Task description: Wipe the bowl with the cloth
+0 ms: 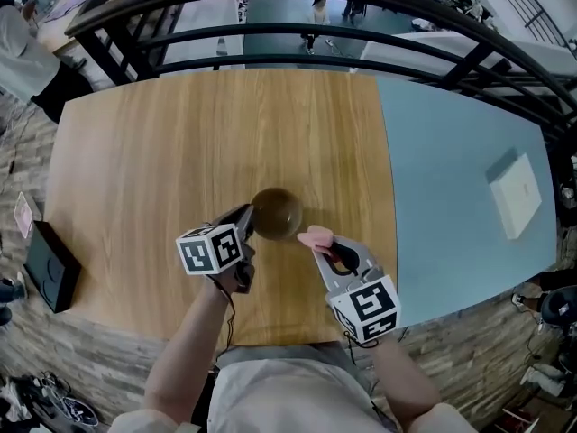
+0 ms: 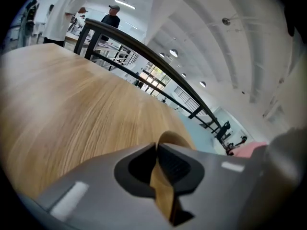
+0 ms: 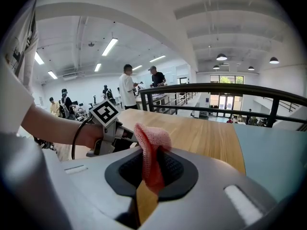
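A brown glass bowl is over the wooden table, near its front edge; whether it rests on the wood I cannot tell. My left gripper grips the bowl's left rim. In the left gripper view the thin brown rim runs edge-on between the nearly closed jaws of my left gripper. My right gripper is shut on a pink cloth, just right of the bowl. In the right gripper view the cloth sticks up from the pads, and the left gripper's marker cube shows beyond.
A black box sits at the table's left edge beside a small card. A white flat box lies on the grey-blue table section at right. A black railing bounds the far side; people stand beyond it.
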Demonstrator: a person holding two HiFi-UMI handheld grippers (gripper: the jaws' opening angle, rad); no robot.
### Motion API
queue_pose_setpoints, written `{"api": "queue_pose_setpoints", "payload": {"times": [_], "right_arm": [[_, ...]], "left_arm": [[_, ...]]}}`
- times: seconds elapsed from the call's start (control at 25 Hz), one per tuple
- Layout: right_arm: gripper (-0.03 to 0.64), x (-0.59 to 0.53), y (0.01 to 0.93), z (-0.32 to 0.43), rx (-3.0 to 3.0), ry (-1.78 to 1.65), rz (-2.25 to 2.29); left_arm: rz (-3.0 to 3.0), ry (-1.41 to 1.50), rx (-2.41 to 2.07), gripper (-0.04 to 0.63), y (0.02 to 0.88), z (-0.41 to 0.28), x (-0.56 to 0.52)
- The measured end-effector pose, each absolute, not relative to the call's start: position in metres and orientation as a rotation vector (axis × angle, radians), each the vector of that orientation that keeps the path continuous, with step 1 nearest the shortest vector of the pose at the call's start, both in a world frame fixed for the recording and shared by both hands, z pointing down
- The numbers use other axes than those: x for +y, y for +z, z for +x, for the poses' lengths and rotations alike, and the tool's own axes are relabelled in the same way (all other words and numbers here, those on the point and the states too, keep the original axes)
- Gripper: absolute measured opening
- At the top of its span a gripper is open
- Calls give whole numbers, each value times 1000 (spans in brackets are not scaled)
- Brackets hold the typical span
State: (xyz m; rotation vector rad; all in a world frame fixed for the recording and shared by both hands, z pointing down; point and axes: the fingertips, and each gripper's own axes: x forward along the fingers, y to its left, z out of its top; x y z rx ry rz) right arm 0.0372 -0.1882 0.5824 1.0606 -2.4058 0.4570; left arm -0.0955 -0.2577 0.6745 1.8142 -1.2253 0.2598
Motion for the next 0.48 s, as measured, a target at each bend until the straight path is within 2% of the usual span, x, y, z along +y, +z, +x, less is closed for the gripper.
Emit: {"api": "queue_pose_setpoints", "payload": {"times": [0.48], "right_arm": [[40, -193, 600, 37, -2436, 591, 1029]], "left_arm": [[1682, 223, -1243, 25, 708, -101, -253]]}}
